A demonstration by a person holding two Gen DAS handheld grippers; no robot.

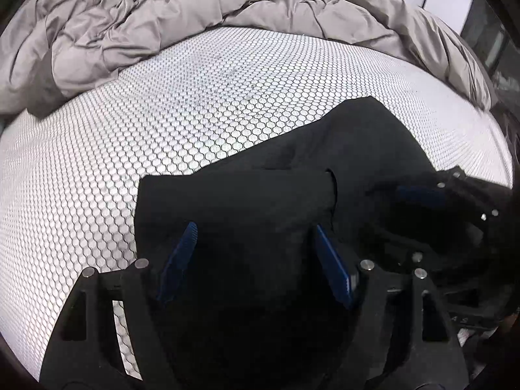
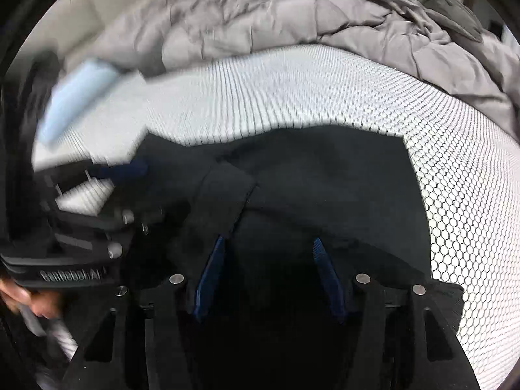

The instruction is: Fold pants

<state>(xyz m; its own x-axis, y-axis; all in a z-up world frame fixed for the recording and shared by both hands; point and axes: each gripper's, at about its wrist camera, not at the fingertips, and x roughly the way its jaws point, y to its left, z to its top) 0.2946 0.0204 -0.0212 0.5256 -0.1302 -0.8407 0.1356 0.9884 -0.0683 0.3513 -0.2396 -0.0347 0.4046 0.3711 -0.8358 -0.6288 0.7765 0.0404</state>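
- Closest in, the left gripper [image 1: 255, 253] has its blue fingers [image 1: 177, 263] spread wide, with the black pants [image 1: 247, 201] filling the gap between them; the cloth is so dark that I cannot tell whether the pads press on it or only stand beside it.
- The right gripper [image 2: 268, 273] looks the same: its blue fingers [image 2: 209, 279] stand apart over dark cloth, and again I cannot tell whether anything is pinched.
- The pants [image 2: 325, 188] lie bunched just ahead of both pairs of fingertips, with a folded edge or flap running between them and a pointed corner stretching away past the tips.
- To the right of the left gripper's fingers, the other gripper shows as a dark shape resting against the same cloth.
- To the left of the right gripper's fingers, that neighbouring gripper appears blurred, with a hand [image 2: 19, 295] at its back end.
- Under and beyond the pants spreads a white honeycomb-patterned mattress [image 1: 162, 123].
- A pale blue blurred thing [image 2: 74, 97] lies off to the far left of the right fingers.
- Farthest off, a crumpled grey quilt [image 1: 130, 22] is heaped along the back.
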